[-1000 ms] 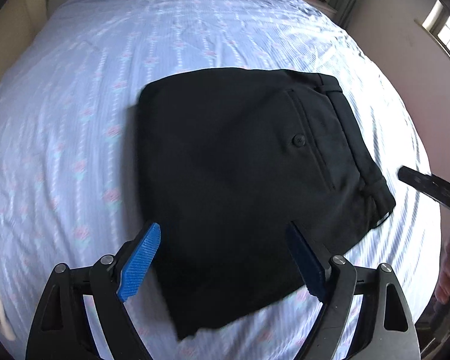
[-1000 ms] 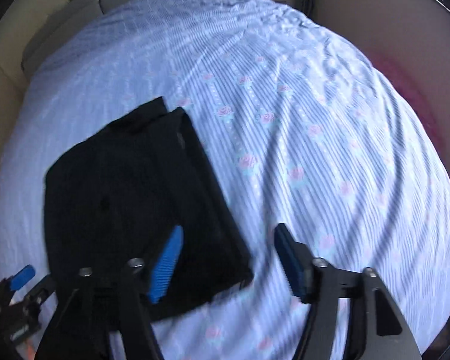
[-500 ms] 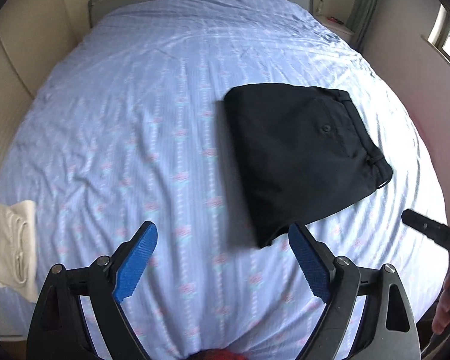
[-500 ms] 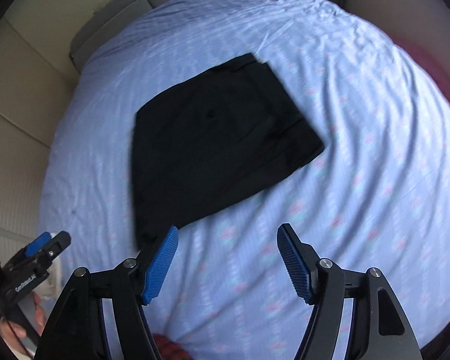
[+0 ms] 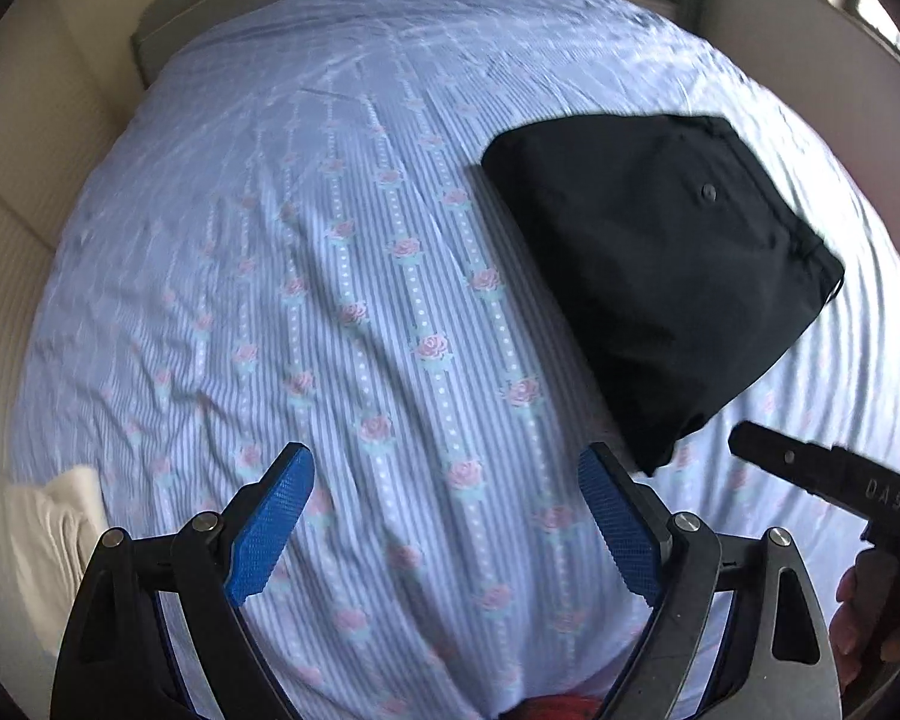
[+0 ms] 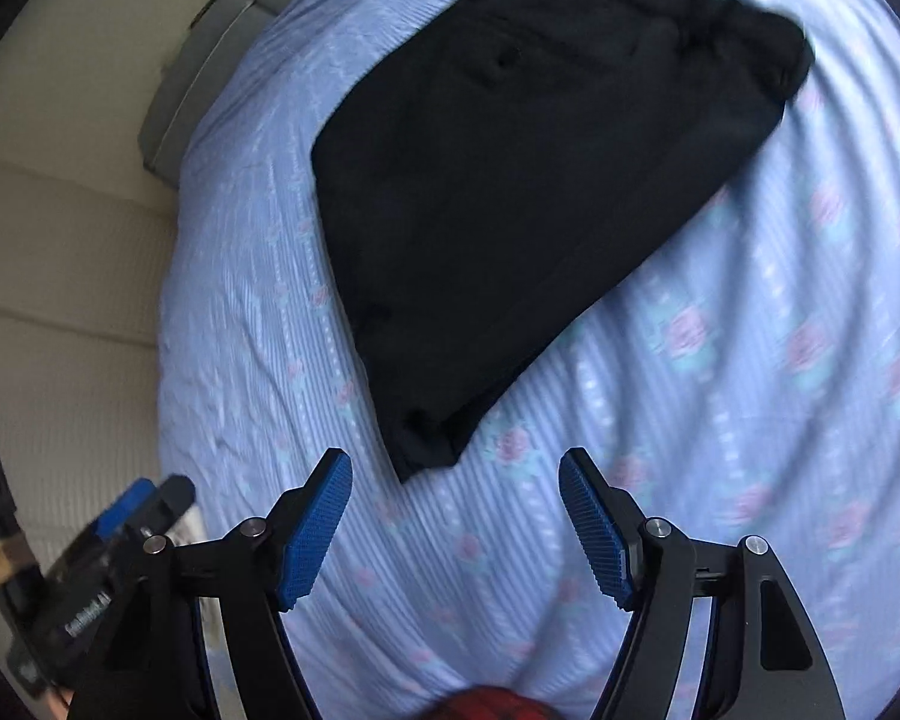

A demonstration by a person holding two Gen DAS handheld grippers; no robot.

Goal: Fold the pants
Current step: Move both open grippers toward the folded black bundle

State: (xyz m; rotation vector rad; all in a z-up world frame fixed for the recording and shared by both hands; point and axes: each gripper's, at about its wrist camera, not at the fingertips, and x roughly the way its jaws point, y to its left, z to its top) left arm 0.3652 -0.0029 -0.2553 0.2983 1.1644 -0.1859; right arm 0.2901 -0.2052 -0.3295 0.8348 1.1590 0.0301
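Note:
Black pants [image 5: 660, 258] lie folded into a flat rectangle on the blue striped, rose-patterned bedsheet [image 5: 360, 300], a back-pocket button facing up. They also show in the right wrist view [image 6: 522, 192], filling the upper middle. My left gripper [image 5: 444, 516] is open and empty, held above the sheet to the left of the pants' near corner. My right gripper [image 6: 456, 510] is open and empty, just short of that near corner. Part of the right gripper's body [image 5: 822, 480] shows at the right edge of the left wrist view.
A folded white cloth [image 5: 48, 534] lies at the bed's left edge. A grey headboard [image 5: 240, 6] and cream padded wall stand at the far end. A nightstand and a window sit at the far right. Something red [image 6: 498, 705] shows at the bottom edge.
Both grippers have pulled back from the folded pants and stayed open. The pants now lie farther off, to the right in the left view and higher in the right view.

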